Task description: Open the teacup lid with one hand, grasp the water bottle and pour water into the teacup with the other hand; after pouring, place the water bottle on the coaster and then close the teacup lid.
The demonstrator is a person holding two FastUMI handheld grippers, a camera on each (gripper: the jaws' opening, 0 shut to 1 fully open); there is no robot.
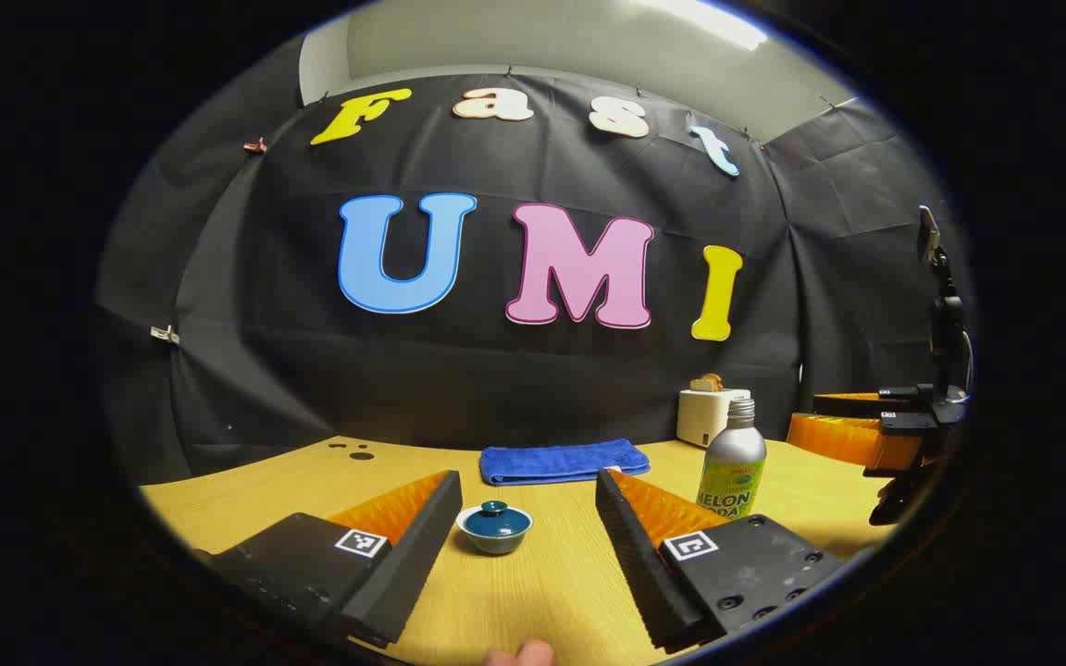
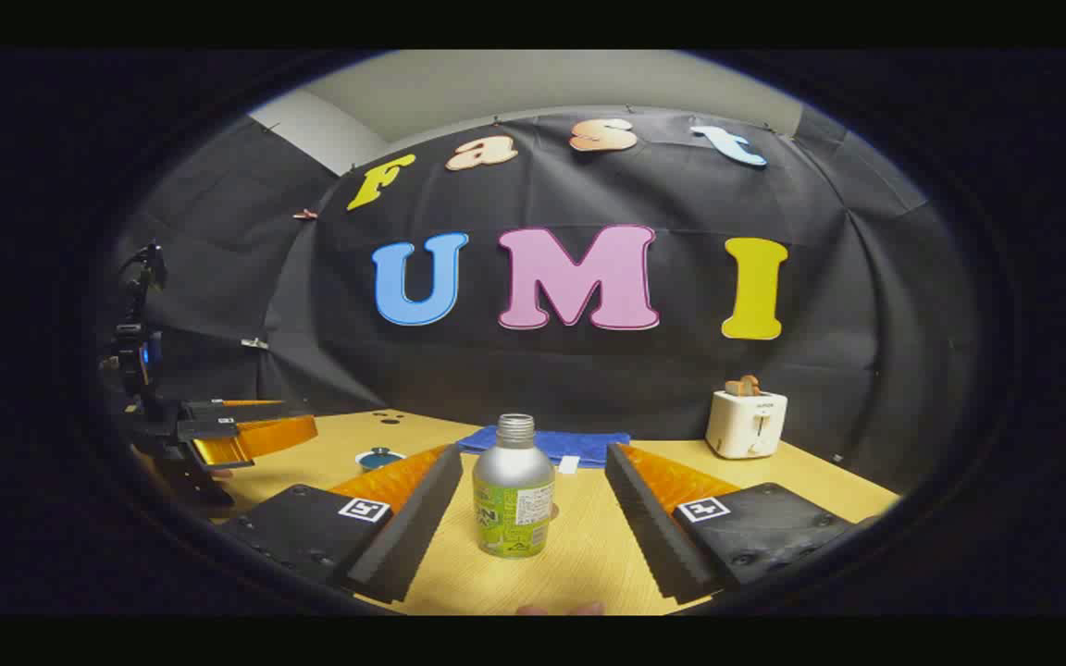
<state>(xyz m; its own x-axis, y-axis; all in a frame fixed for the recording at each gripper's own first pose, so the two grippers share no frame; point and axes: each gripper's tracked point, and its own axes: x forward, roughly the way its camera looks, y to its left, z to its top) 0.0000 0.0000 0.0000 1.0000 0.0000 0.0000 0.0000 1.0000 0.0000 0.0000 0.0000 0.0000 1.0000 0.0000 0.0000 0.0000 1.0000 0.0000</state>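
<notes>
- We are holding the left gripper (image 1: 528,513) with its fingers spread wide apart and nothing between them; the teacup (image 1: 494,529) is sitting on the table (image 1: 551,592) just ahead, in line with the gap and a little toward its left finger.
- We are keeping the right gripper (image 2: 533,504) open as well, and the water bottle (image 2: 514,488) is standing upright between its fingers, touching neither as far as we can tell.
- We are judging the teacup lid (image 1: 494,514) to be glazed ceramic: light, slippery and breakable, so we are planning to pinch its small top knob gently.
- We are expecting the bottle to be smooth, stiff metal, possibly heavy with liquid; we are aiming at the labelled body, below the shoulder, for a firm squeeze.
- Farther out beyond both grippers, a folded blue towel (image 1: 563,461) is lying near the back edge and a toaster (image 2: 746,422) is standing to the right.
- We are not making out the coaster with certainty.
</notes>
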